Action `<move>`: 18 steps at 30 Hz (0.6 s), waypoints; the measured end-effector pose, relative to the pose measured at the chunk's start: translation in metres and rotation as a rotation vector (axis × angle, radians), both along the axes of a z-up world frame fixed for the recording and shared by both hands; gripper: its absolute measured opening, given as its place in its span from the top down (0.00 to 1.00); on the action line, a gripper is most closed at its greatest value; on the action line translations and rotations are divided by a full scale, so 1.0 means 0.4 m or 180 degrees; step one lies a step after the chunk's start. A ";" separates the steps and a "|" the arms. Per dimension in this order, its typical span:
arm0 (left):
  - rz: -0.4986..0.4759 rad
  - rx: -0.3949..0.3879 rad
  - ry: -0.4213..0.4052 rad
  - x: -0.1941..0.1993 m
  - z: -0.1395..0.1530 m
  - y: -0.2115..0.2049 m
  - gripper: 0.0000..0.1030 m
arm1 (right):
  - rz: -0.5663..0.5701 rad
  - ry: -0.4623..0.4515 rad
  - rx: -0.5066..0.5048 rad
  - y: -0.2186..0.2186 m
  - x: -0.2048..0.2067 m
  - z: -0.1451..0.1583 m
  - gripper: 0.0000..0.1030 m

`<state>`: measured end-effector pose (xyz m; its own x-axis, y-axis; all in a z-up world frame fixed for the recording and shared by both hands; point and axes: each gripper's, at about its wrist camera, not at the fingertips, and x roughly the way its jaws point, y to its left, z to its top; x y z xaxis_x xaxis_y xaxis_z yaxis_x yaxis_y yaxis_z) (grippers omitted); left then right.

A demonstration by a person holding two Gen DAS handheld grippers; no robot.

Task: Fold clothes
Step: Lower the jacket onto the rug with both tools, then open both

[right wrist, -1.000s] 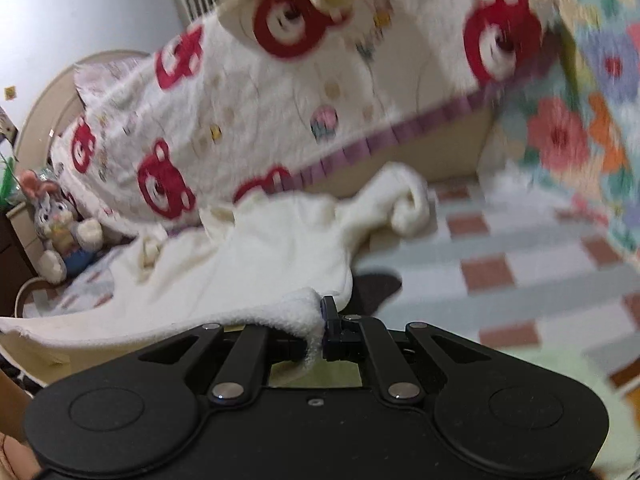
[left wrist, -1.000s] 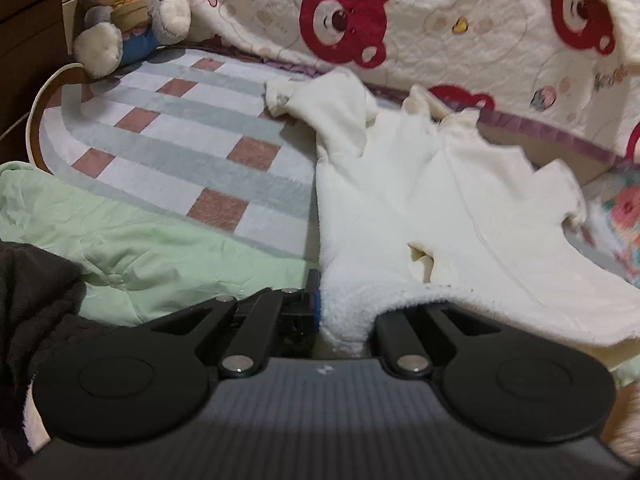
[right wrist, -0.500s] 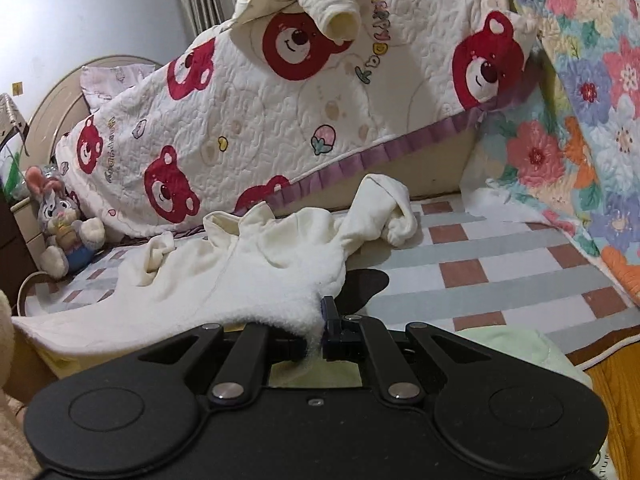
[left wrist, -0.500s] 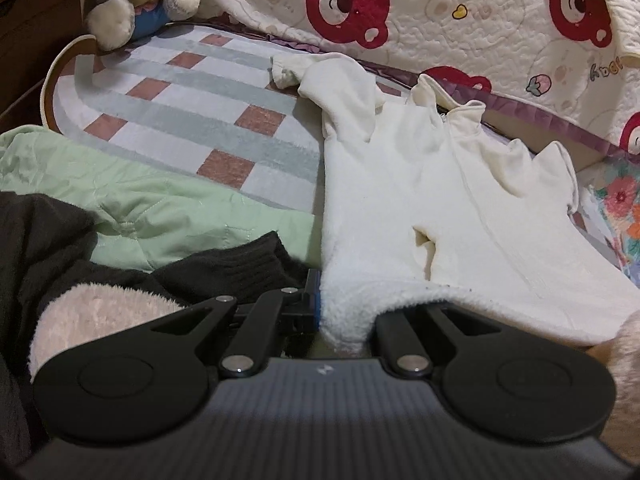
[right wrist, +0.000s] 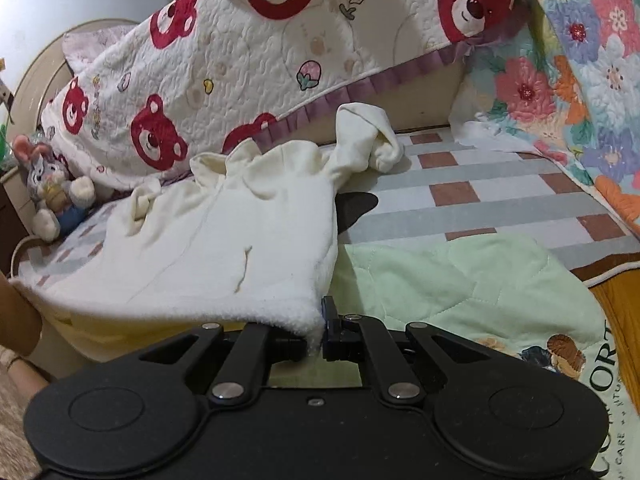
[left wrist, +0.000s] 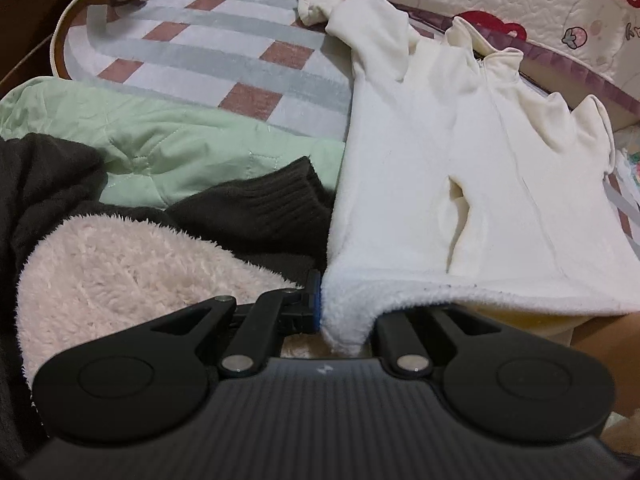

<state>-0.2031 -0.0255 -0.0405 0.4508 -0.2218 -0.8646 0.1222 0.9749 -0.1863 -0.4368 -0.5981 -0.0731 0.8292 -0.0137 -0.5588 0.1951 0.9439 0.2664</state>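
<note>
Cream fleece jacket [left wrist: 460,184] spread flat across checked bedcover [left wrist: 224,56], hem nearest cameras, collar and zip twd bear-print quilt [right wrist: 248,64] at back; L sleeve lying out over the checks, other sleeve bunched w/ cuff folded over near quilt's purple frill. Left gripper [left wrist: 320,308] clenched on hem's L corner, fluffy lining pinched btwn the pads and hanging just below them; opening eased very slightly in the last moment, fleece between the pads, pinch not let go. Right gripper [right wrist: 318,334] clamped tight on hem's opposite corner, white pile squeezed btwn the pads; hem stretched btwn both claws, sagging a bit in the middle. Pale green quilted garment [left wrist: 168,148] lying beside and partly under jacket, on both sides per the two views; dark knit garment [left wrist: 260,208] w/ ribbed cuff on top of the green one, touching jacket's L edge; pink fluffy item [left wrist: 120,272] nearest L claw, over the dark knit. Stuffed rabbit toy [right wrist: 52,192] sitting at bed's far corner against quilt; floral quilt [right wrist: 576,64] draped at R side of bed, well apart from jacket; small dark patch on checks just beside jacket's R edge, can't tell what.
</note>
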 end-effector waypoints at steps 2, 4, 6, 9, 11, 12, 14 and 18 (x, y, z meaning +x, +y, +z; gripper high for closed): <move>-0.0011 -0.0043 0.0071 0.004 0.005 0.000 0.87 | 0.0034 0.0080 -0.0001 0.000 0.005 -0.009 0.94; 0.0017 -0.0240 0.0193 0.009 0.005 0.010 0.79 | 0.0067 0.0196 0.0023 -0.001 0.013 -0.025 0.93; 0.0012 -0.0360 0.0233 0.017 0.012 0.016 0.76 | 0.0100 0.0365 0.0084 -0.004 0.028 -0.050 0.93; -0.0002 -0.0426 0.0265 0.025 0.034 0.014 0.68 | 0.0172 0.0617 0.0274 -0.013 0.048 -0.076 0.91; -0.0026 -0.0477 0.0260 0.027 0.057 0.013 0.64 | 0.0259 0.0619 0.0226 -0.011 0.046 -0.061 0.87; -0.0049 -0.0491 0.0253 0.029 0.069 0.011 0.64 | 0.0324 0.0612 0.0193 -0.009 0.044 -0.049 0.86; -0.0094 -0.0520 0.0239 0.031 0.095 0.007 0.61 | 0.0475 0.0632 0.0118 -0.007 0.038 -0.021 0.84; -0.0249 -0.0412 0.0112 0.025 0.153 -0.014 0.56 | 0.0671 0.1047 -0.0120 0.006 0.032 0.012 0.59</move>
<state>-0.1929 -0.0311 0.0207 0.3977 -0.3657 -0.8415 0.1882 0.9302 -0.3152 -0.4241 -0.5958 -0.0682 0.5928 0.1123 -0.7975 0.0651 0.9803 0.1864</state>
